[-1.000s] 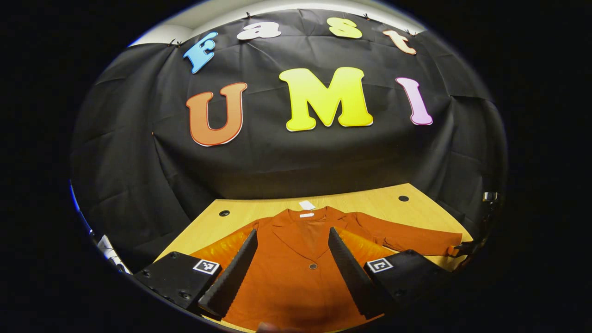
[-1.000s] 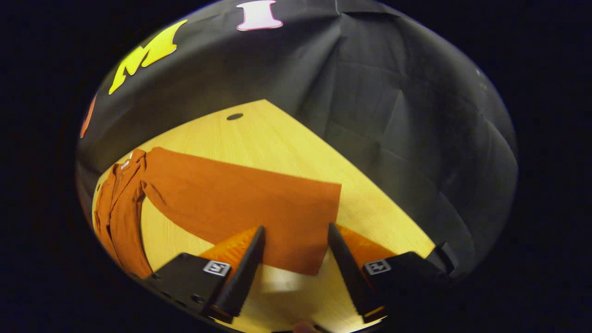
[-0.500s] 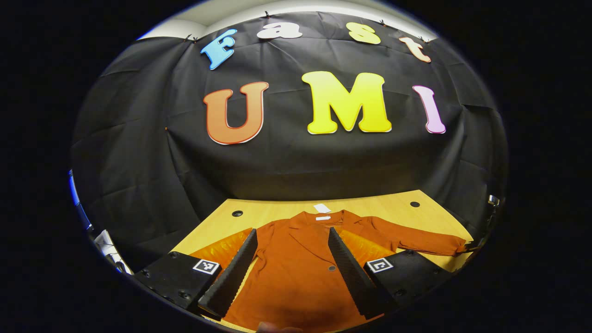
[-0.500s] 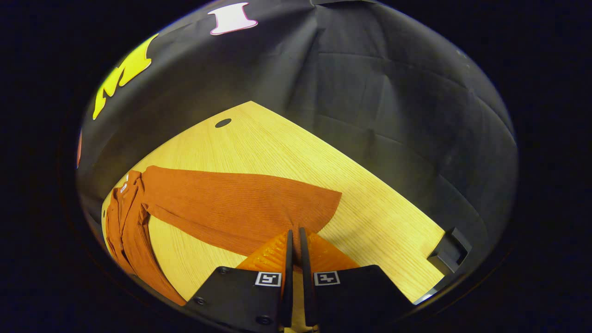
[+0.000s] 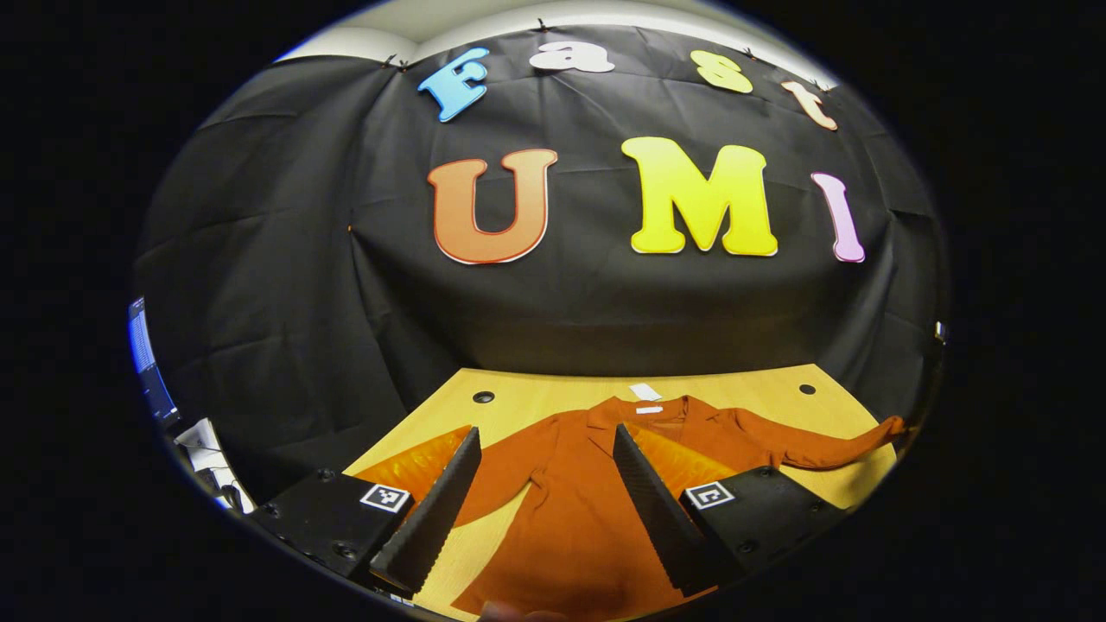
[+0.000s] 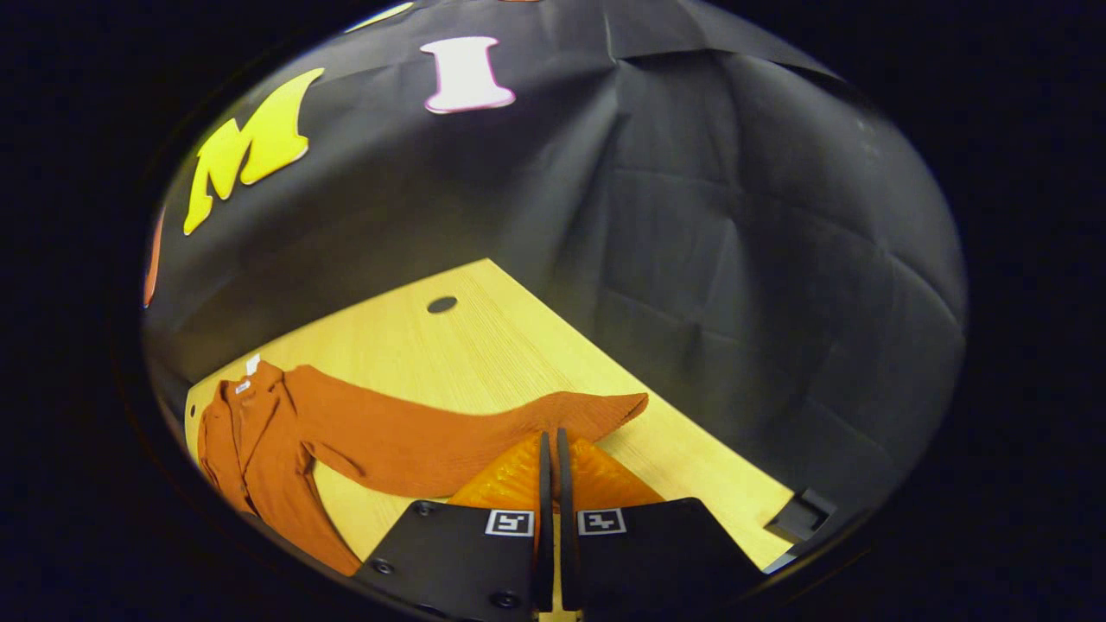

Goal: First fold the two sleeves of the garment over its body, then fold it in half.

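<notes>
Right tool [image 6: 550, 449] clenches the sleeve [image 6: 484, 428] near its cuff — left tool [image 5: 546, 484], released, hangs over the garment [image 5: 587, 501] on the counter [image 6: 484, 337].

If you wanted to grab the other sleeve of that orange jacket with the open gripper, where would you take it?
Probably at the cuff end of that sleeve, coming down from above. It lies flat on the table beside the jacket, so its free end lifts and carries over most easily. The left gripper hangs open above it; the right gripper is pinching the far sleeve the same way.
</notes>
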